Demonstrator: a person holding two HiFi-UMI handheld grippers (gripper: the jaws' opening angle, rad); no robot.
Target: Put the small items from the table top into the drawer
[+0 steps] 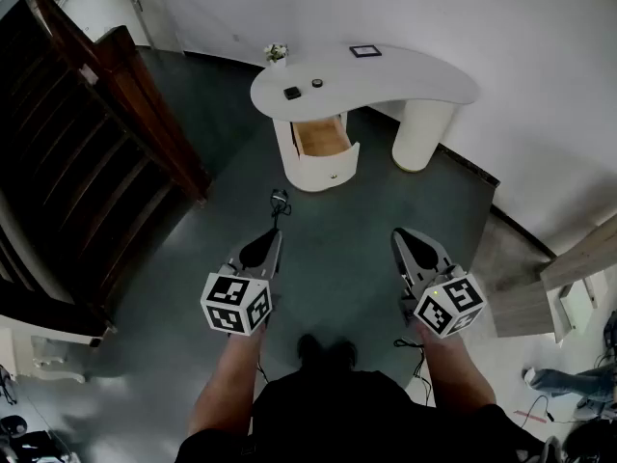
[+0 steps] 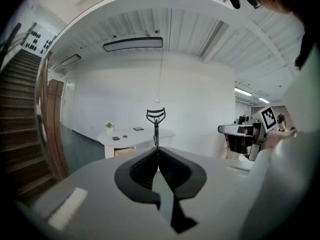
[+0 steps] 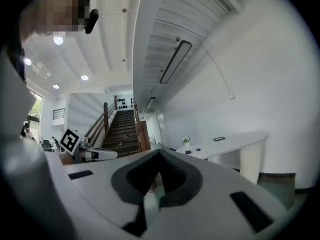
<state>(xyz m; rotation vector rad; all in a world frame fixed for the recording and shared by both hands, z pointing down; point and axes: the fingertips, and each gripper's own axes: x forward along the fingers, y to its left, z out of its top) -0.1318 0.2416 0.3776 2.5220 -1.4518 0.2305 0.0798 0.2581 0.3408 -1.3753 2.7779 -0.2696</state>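
I stand on the dark floor some way back from the white curved desk [image 1: 405, 75]. Its drawer [image 1: 321, 138] is pulled open under the left end. On the top lie a small black square item [image 1: 292, 93] and a round black item [image 1: 317, 84]. My left gripper [image 1: 276, 231] is shut on a black eyelash curler [image 2: 156, 116], which sticks out ahead of the tips [image 1: 280, 201]. My right gripper [image 1: 396, 233] is held beside it, and its jaws meet with nothing between them [image 3: 160, 152].
A potted plant [image 1: 277, 56] and a dark flat frame [image 1: 365, 51] also sit on the desk. A dark wooden staircase [image 1: 106, 133] rises on the left. The white wall runs behind the desk. Wooden panels [image 1: 578, 258] and a person's legs [image 1: 569, 379] are at the right.
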